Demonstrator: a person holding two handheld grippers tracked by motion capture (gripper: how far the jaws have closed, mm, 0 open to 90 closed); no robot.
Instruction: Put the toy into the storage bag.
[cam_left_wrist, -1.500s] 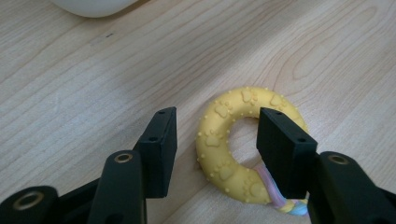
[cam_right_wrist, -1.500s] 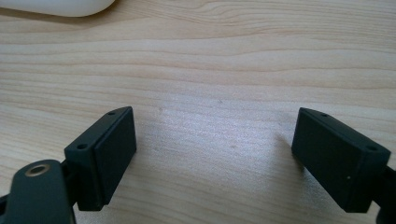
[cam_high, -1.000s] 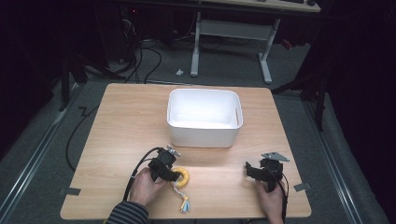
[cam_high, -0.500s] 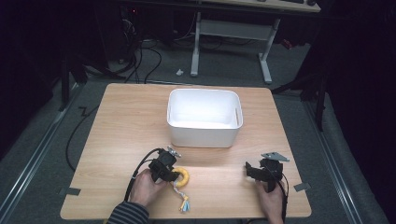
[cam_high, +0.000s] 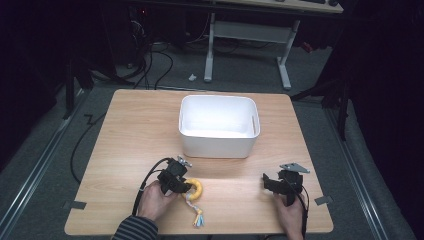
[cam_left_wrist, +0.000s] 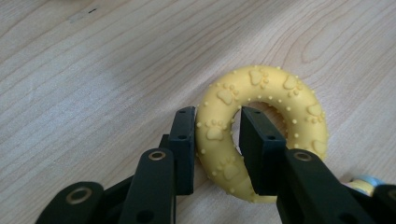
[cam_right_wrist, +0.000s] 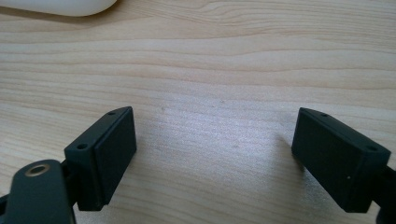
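Observation:
A yellow rubber ring toy (cam_left_wrist: 275, 84) with paw prints lies on the wooden table (cam_high: 130, 130) near the front left. A short knotted rope tail (cam_high: 196, 216) trails from the ring (cam_high: 198, 189) toward the front edge. My left gripper (cam_left_wrist: 218, 114) has one jaw outside the ring and one inside its hole, and both pads press its near side. These jaws have just been closing on the ring. In the high view a hand holds the left gripper (cam_high: 186, 186) low on the table. My right gripper (cam_right_wrist: 215, 140) stands open over bare wood at the front right (cam_high: 267, 181).
A white plastic bin (cam_high: 218, 142) stands in the middle of the table, beyond both grippers; its corner (cam_right_wrist: 60, 5) shows at the top of the right gripper view. Cables trail from each gripper toward the front edge. Dark floor and table legs lie beyond.
In the high view the left gripper's jaws have drawn slightly closer around the ring. Both hands and the ring stay where they were.

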